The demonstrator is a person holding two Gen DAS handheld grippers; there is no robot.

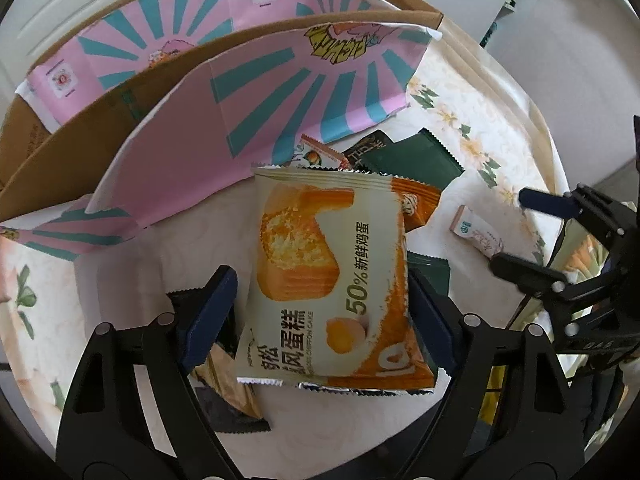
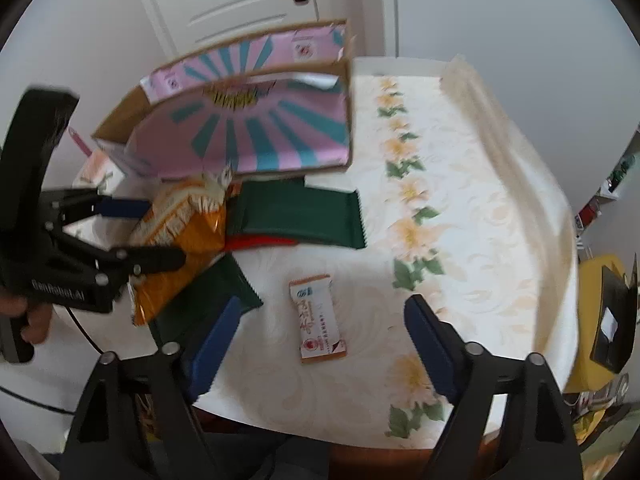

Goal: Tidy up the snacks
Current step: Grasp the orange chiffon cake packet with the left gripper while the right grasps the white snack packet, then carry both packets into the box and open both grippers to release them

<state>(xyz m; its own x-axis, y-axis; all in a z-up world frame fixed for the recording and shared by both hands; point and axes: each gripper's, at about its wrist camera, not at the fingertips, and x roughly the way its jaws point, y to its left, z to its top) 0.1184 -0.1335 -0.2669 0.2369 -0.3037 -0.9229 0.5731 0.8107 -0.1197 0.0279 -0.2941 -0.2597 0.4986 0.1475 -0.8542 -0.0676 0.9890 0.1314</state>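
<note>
My left gripper [image 1: 320, 300] is shut on an orange and cream chiffon cake packet [image 1: 332, 276] and holds it above the snack pile, in front of the pink and teal cardboard box [image 1: 240, 120]. The same packet [image 2: 180, 232] shows in the right wrist view, held by the left gripper [image 2: 160, 232]. My right gripper [image 2: 320, 336] is open and empty, hovering over a small white and tan snack bar [image 2: 318, 318] on the table. In the left wrist view the right gripper [image 1: 516, 232] is beside that bar [image 1: 476, 236].
Dark green packets [image 2: 296, 216] and a red one [image 2: 260, 242] lie in front of the box [image 2: 256, 132]. More packets [image 1: 228, 384] lie under my left gripper. The floral tablecloth [image 2: 460, 220] spreads to the right. A white door stands behind.
</note>
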